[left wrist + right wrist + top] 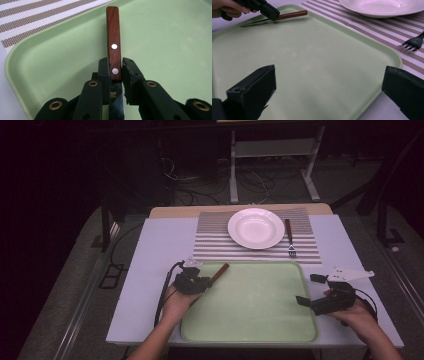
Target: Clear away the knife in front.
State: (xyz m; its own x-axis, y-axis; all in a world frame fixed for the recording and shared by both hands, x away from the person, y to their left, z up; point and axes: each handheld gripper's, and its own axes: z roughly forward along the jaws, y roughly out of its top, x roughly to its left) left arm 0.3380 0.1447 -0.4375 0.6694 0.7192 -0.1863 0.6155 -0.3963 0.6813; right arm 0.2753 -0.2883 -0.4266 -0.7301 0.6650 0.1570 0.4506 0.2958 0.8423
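A knife with a brown wooden handle [113,42] and a steel blade is held over the left side of a pale green tray [250,320]. My left gripper [115,71] is shut on the knife near where handle meets blade; the handle [219,272] points toward the striped placemat [215,240]. The same knife [290,15] is seen in the right gripper view, lifted slightly above the tray [317,65]. My right gripper [307,290] stands open at the tray's right edge, nothing between its jaws. A white plate [256,227] sits on the placemat with a fork [289,237] to its right.
The tray lies on a white table top [150,265]. The plate [384,6] and fork [413,42] lie beyond the tray's far rim. Behind the table stand a metal frame [272,165] and loose cables [190,190] on a dark floor.
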